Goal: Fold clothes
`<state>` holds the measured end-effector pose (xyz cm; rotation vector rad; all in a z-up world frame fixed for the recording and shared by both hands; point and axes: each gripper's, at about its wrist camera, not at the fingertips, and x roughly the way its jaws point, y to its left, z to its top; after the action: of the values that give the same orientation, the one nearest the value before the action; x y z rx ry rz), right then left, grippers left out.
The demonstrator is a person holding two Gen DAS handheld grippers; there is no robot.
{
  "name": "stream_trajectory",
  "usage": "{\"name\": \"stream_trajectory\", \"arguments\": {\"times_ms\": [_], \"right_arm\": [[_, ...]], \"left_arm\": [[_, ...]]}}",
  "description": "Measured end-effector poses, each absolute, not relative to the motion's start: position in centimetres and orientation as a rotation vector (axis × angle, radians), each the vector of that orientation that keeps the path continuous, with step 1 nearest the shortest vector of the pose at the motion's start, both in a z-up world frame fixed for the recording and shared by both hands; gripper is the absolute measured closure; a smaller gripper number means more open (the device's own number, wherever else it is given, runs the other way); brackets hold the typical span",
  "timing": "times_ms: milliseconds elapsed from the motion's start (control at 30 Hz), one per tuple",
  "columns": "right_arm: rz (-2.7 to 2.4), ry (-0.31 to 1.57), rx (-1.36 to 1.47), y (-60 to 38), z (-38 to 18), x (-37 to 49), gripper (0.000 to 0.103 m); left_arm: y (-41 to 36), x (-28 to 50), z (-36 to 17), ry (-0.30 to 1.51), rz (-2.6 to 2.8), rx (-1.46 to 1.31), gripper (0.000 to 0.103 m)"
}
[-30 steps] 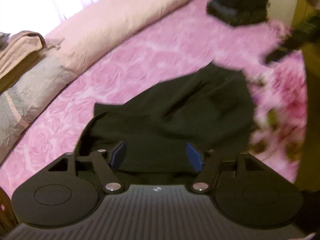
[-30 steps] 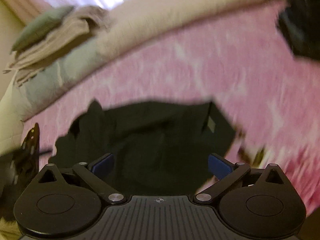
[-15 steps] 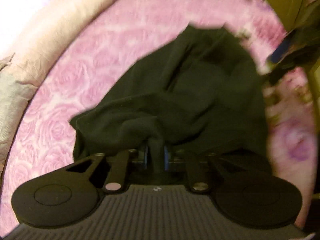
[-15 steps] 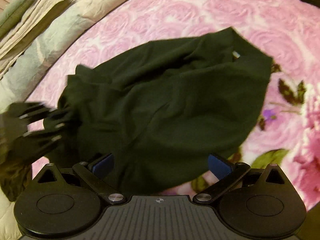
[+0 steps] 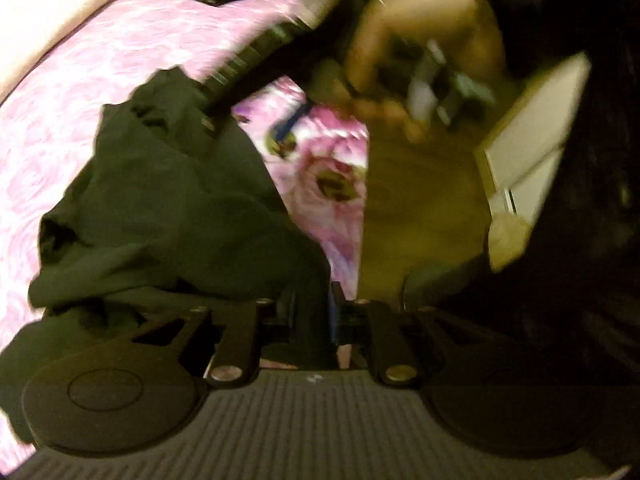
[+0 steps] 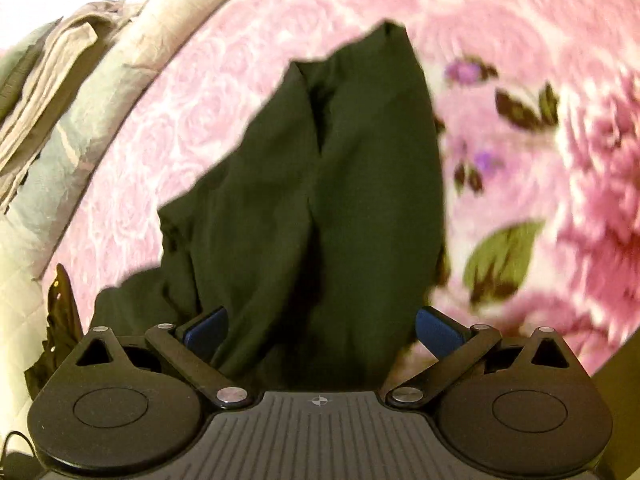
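A black garment [image 5: 172,216] lies bunched on the pink rose-patterned bedspread [image 5: 60,92]. My left gripper [image 5: 312,312] is shut on a fold of the garment at its near edge. In the right wrist view the same black garment [image 6: 320,200] stretches away from me in a long crumpled shape. My right gripper [image 6: 320,328] is open, its blue pads [image 6: 206,330] on either side of the garment's near end. The right gripper and the hand holding it [image 5: 384,64] show blurred above the garment in the left wrist view.
Beige and grey folded bedding [image 6: 52,92] is piled at the far left of the bed. The bedspread [image 6: 560,160] has large pink flowers and green leaves on the right. A white panel [image 5: 528,136] stands off the bed's edge.
My left gripper closed on the garment's edge and has swung right toward the bed's edge. My right gripper moved down over the garment's near end, still open.
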<state>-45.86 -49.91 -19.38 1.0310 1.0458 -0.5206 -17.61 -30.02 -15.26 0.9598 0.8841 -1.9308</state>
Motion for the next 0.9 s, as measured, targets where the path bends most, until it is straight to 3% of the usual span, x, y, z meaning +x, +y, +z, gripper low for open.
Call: {"name": "stream_trajectory", "arguments": {"times_ms": [200,400,433,467,500,533,567,600,667,900], "right_arm": [[-0.569,1.053,1.042,-48.6,-22.2,-45.9,0.000],[-0.585,1.060,0.958,-47.6,-24.8,-45.0,0.001],[-0.593,1.055,0.944,-47.5,-24.9,-45.3,0.018],[-0.602,1.050,0.942,-47.6,-25.0,-45.7,0.034],[-0.611,1.046,0.939,-47.7,-25.1,-46.2,0.041],[-0.623,1.044,0.934,-47.7,-25.0,-46.8,0.066],[-0.625,1.050,0.933,-47.9,-25.0,-47.4,0.087],[-0.606,1.045,0.960,-48.3,-25.0,-48.1,0.088],[-0.597,1.034,0.968,-49.0,-24.0,-49.3,0.101],[-0.688,0.996,0.776,-52.8,-17.4,-52.0,0.102]], "left_arm": [[-34.9,-13.0,-14.5,0.788,-1.814,0.943,0.043],[-42.0,-13.3,-20.1,0.835,-1.820,1.040,0.041],[-43.0,-14.1,-21.8,0.873,-1.833,1.078,0.042],[-43.7,-14.9,-23.4,0.900,-1.848,1.119,0.044],[-44.2,-15.7,-24.7,0.926,-1.858,1.160,0.051],[-44.7,-16.4,-25.9,0.955,-1.861,1.205,0.059],[-45.0,-16.8,-26.6,0.979,-1.867,1.232,0.088],[-45.2,-17.1,-27.2,0.999,-1.873,1.253,0.103],[-44.8,-16.6,-26.0,0.975,-1.895,1.211,0.103],[-44.3,-5.8,-16.2,0.822,-1.680,0.918,0.103]]}}
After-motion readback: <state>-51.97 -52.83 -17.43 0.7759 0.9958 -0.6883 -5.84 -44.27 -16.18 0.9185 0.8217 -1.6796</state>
